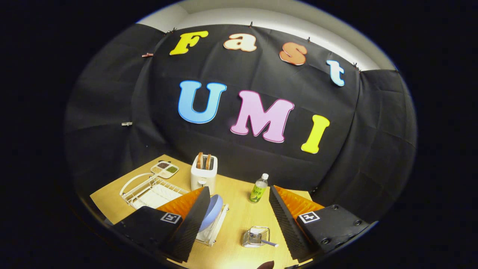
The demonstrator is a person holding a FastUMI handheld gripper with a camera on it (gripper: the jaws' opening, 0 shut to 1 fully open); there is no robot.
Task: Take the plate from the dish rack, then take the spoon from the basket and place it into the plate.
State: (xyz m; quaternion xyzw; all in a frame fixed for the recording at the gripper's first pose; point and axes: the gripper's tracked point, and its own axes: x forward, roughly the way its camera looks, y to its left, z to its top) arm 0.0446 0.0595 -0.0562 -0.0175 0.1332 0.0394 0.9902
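A light blue plate stands on edge in a white dish rack, partly hidden behind my left finger. A small wire basket sits on the wooden table between my fingers, with a spoon lying in it, handle pointing toward my right finger. My gripper hovers above the table, open wide, nothing between its fingers. The plate lies just past the left fingertip.
A white toaster with two bread slices stands at the back. A second white wire rack and a divided dish of seeds sit beyond the left finger. A green-labelled bottle stands ahead of the right finger.
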